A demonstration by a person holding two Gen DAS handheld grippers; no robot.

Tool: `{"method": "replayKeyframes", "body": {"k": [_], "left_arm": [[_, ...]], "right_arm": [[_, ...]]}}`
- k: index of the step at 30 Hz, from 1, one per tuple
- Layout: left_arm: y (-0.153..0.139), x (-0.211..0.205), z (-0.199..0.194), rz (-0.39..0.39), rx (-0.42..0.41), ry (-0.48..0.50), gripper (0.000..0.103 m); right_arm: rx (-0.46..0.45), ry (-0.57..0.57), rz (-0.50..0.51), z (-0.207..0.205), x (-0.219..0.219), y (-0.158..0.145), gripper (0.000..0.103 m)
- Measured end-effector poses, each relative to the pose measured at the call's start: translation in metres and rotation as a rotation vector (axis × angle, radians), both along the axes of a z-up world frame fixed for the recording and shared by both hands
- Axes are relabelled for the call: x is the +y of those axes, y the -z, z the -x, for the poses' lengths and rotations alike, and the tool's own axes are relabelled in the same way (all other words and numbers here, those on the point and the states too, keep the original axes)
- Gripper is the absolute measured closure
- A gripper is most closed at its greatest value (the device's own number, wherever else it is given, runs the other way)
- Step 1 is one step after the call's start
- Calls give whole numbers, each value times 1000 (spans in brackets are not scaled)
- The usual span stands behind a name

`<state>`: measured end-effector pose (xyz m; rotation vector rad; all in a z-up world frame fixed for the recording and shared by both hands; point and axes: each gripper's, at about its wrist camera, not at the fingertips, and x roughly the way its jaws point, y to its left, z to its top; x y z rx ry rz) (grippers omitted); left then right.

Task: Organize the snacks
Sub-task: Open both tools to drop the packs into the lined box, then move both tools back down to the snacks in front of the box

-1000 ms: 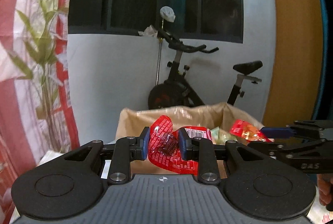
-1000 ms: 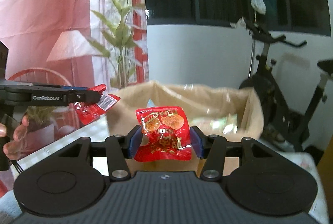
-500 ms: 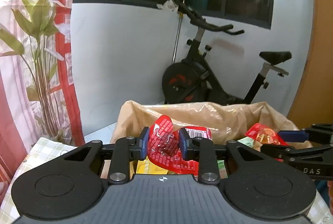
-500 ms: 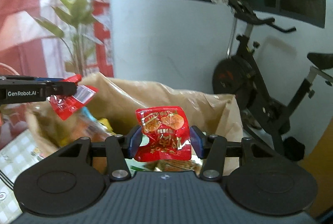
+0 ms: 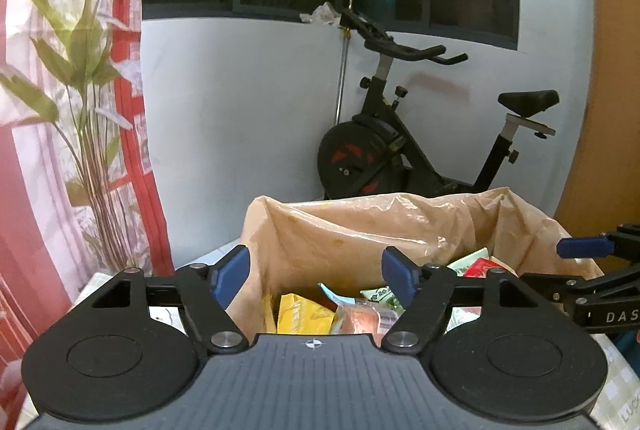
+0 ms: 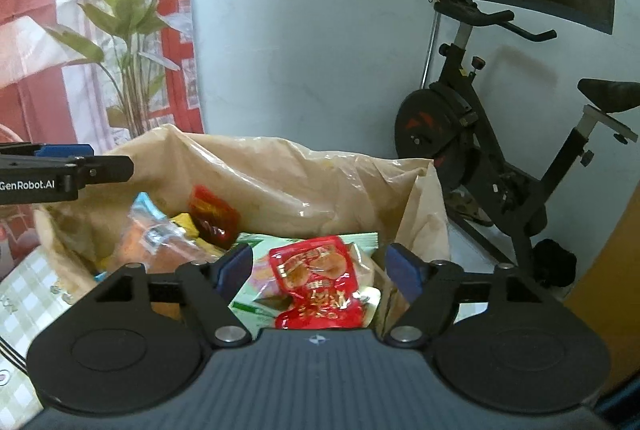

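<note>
Both claws have just been opening and now stand released, nothing between the blue pads. The left gripper (image 5: 314, 270) and right gripper (image 6: 318, 266) hover over the plastic-lined bag (image 6: 280, 174) at centre frame. The red snack packet (image 6: 320, 278) lies loose on the pile, lower centre. Risk: that heap looks full, so a careless pull-back could snag the thin liner and spill packets.

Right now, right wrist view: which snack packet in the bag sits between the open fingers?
The red packet with round crackers pictured, lying atop a green-and-white pack between the right gripper fingers, untouched. The darker red packet lies farther back.
</note>
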<state>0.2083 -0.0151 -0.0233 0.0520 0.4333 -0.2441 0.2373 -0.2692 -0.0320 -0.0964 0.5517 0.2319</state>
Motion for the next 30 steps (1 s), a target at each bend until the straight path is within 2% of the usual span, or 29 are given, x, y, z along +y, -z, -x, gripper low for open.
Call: {"method": "replayKeyframes", "body": {"k": [2, 7, 14, 23, 30], "left_arm": [[-4, 3, 10, -11, -11, 1, 21], [-9, 15, 37, -9, -18, 15, 21], [-2, 34, 76, 7, -14, -1, 21], [25, 53, 119, 7, 11, -59, 21], [59, 65, 140, 52, 110, -103, 21]], "right_arm": [[-14, -10, -11, 8, 0, -3, 25], [-54, -33, -32, 32, 4, -9, 24], [-102, -65, -75, 71, 7, -12, 24], [-139, -70, -111, 112, 11, 6, 24], [-141, -73, -123, 140, 16, 30, 24]]}}
